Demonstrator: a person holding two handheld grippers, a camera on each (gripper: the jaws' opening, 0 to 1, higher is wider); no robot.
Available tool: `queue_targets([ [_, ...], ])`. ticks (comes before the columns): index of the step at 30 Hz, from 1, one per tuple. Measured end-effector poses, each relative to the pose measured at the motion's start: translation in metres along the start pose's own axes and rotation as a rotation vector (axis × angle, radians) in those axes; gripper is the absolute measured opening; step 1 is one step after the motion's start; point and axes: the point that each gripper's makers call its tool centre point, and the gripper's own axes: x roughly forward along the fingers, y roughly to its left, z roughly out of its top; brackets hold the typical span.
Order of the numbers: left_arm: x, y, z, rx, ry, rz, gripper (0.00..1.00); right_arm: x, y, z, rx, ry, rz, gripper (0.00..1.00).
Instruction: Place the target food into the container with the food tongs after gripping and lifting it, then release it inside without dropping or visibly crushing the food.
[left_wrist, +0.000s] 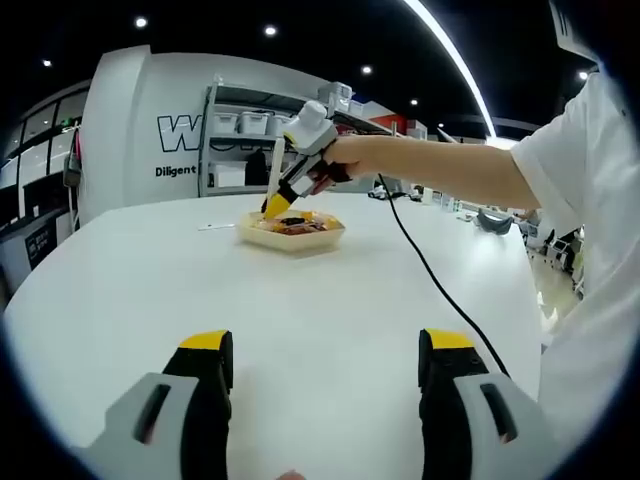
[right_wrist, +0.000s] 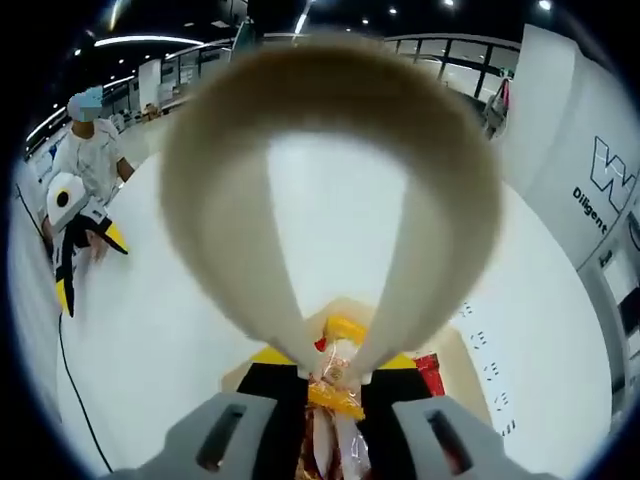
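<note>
A shallow tan container (left_wrist: 290, 243) of mixed food sits at the far middle of the white table (left_wrist: 300, 320). My right gripper (left_wrist: 285, 200), held by a person's hand, points down at it and is shut on pale food tongs (left_wrist: 275, 172). In the right gripper view the tongs (right_wrist: 230, 230) loop wide in front of the lens, and their tips meet over orange-yellow food (right_wrist: 338, 398) in the container (right_wrist: 462, 348), just ahead of my right gripper (right_wrist: 330, 385). My left gripper (left_wrist: 327, 345) hangs open over bare table, well short of the container, with nothing between its jaws.
A black cable (left_wrist: 430, 270) trails across the table's right side from the hand. The person's white sleeve (left_wrist: 590, 200) fills the right edge. Shelving (left_wrist: 240, 130) stands behind the table. My left gripper (right_wrist: 88, 265) and a person (right_wrist: 85, 140) show at far left.
</note>
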Motion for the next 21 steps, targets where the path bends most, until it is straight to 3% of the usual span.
queue_targets([
  [5, 0.001, -0.001, 0.0, 0.002, 0.001, -0.003, 0.75, 0.007, 0.006, -0.006, -0.009, 0.002, 0.003, 0.14],
  [14, 0.001, -0.001, 0.0, -0.001, 0.0, 0.0, 0.75, 0.008, -0.003, -0.003, -0.034, -0.019, 0.0, 0.14],
  [21, 0.0, -0.002, 0.0, 0.003, 0.0, -0.001, 0.75, 0.001, -0.005, 0.0, -0.02, -0.048, 0.0, 0.15],
])
